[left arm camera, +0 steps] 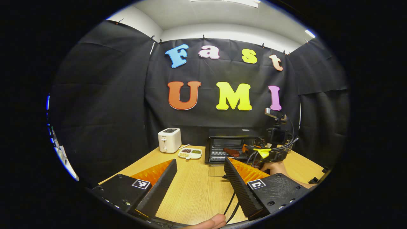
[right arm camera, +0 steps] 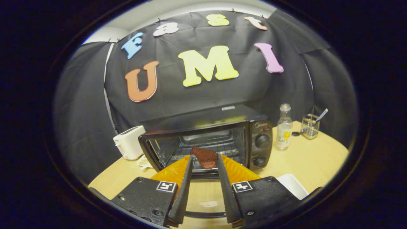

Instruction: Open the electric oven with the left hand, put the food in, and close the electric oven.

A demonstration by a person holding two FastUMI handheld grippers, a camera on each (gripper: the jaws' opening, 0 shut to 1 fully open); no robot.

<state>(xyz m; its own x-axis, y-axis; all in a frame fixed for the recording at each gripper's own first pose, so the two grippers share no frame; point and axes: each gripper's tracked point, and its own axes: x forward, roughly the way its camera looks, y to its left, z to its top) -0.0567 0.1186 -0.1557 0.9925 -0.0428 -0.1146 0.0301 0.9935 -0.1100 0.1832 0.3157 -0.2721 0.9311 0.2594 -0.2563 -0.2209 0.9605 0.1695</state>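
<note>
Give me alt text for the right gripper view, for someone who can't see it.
The right gripper holds a reddish-brown piece of food between its fingers at the mouth of an open black electric oven on a wooden table. A white toaster stands left of the oven, a clear bottle to its right.

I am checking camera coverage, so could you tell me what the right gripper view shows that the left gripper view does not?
Right gripper view alone: a clear bottle, a wire holder with a utensil, the oven knobs and a white dish near the right gripper, which grips the piece of meat.

Left gripper view alone: the open left gripper, a divided snack tray and the hand holding the other gripper.

Both: the open oven, white toaster, wooden table and meat.
</note>
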